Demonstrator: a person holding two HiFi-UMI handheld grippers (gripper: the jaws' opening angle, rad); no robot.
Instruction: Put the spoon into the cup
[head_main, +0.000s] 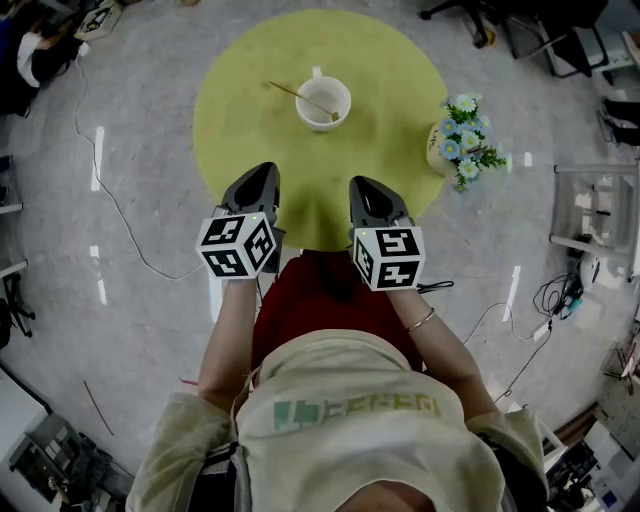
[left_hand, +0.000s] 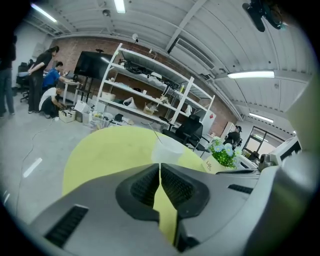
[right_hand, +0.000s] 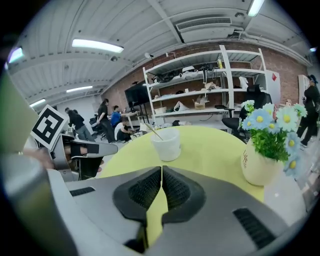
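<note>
A white cup (head_main: 323, 102) stands on the round yellow-green table (head_main: 250, 110), with a thin wooden-handled spoon (head_main: 300, 97) leaning inside it, handle sticking out to the left. The cup (right_hand: 166, 143) and spoon (right_hand: 153, 131) also show in the right gripper view, and the cup (left_hand: 169, 148) shows ahead in the left gripper view. My left gripper (head_main: 258, 178) hangs at the table's near edge, shut with nothing between its jaws. My right gripper (head_main: 366, 190) is beside it, also shut and empty. Both are well short of the cup.
A cream vase of blue and white flowers (head_main: 462, 142) stands at the table's right edge, and the same vase (right_hand: 265, 145) is close on the right in the right gripper view. Cables lie on the grey floor. Shelving (left_hand: 150, 95) and people are far behind.
</note>
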